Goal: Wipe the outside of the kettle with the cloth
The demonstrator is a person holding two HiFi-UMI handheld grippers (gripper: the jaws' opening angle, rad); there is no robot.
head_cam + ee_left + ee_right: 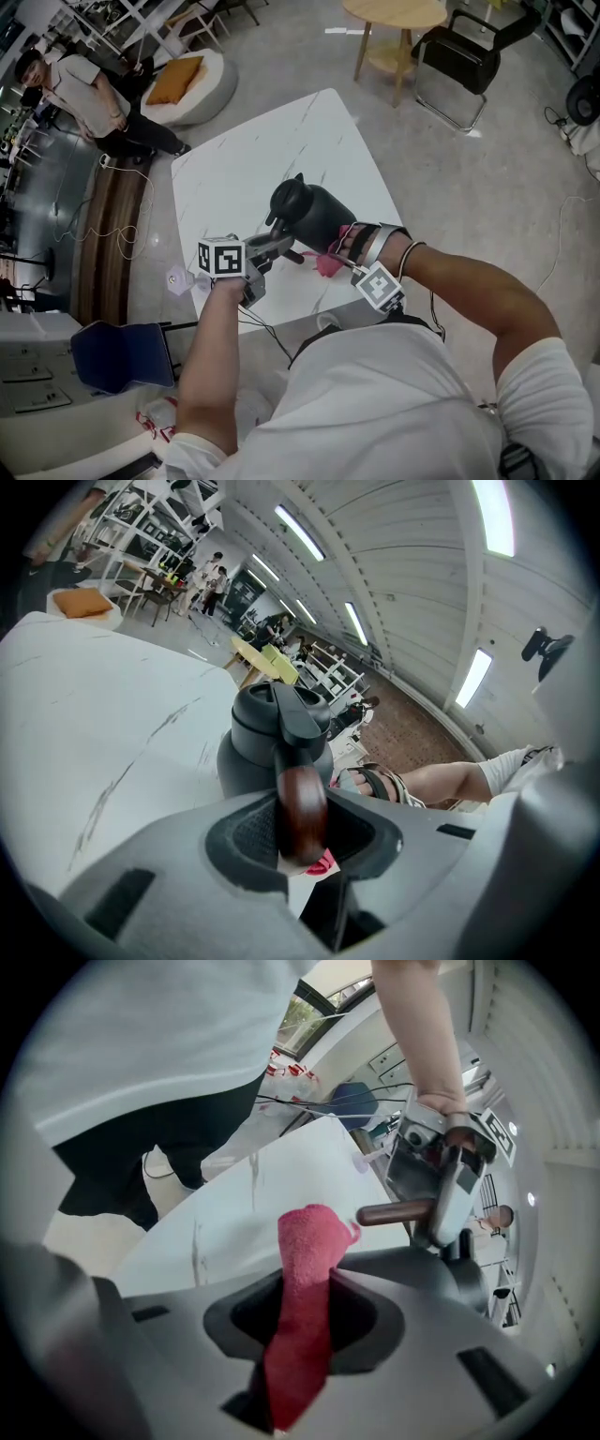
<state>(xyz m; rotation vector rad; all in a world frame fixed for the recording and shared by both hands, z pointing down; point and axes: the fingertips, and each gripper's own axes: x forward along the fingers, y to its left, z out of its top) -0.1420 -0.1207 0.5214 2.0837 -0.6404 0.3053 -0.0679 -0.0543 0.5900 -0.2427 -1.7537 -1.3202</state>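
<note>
Matte black kettle (314, 214), brown handle (302, 799).
Left gripper (302, 829) clamps handle; right gripper (306, 1283) pinches pink cloth (309, 1237), kettle's 5 o'clock.

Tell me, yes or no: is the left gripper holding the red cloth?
No, the left gripper is clamped on the kettle's brown handle, while the cloth sits in the right gripper.

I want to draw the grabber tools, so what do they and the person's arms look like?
The left gripper and right gripper are grey, with dark padded jaws. Each carries a white cube with black square markers. Thin dark cables trail off them. The person wears a white short-sleeved shirt and dark hand straps.
</note>
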